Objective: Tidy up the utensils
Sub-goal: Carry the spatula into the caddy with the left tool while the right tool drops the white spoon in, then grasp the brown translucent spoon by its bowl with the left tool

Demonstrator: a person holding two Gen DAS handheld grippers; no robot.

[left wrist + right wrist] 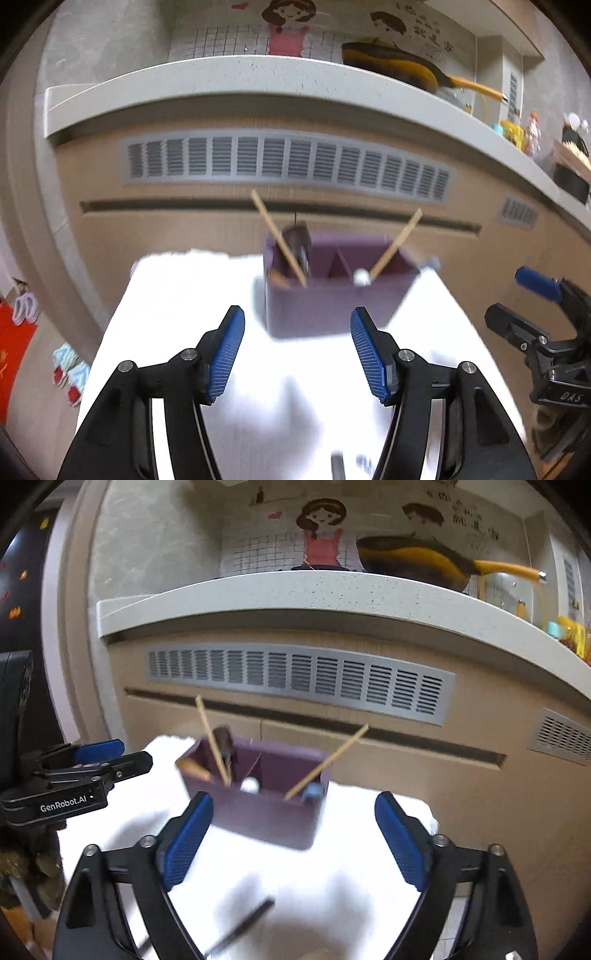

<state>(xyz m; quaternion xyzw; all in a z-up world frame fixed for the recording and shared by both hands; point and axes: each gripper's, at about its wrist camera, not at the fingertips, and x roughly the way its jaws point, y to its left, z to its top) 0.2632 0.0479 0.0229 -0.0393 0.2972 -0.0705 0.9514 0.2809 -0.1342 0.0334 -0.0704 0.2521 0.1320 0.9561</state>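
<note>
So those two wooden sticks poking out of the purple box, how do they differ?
The left stick leans up and leftward from the left compartment, beside a dark utensil. The right stick leans rightward, lower and flatter, from the right compartment. Both are thin, pale wood, resting loose in the purple box, and neither is held.

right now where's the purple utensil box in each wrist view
Left wrist: purple utensil box sits just above centre, on the white table, beyond the open fingers.
Right wrist: the box is left of centre, seen corner-on.
Shared landmark: the grey vent grille behind it.
</note>
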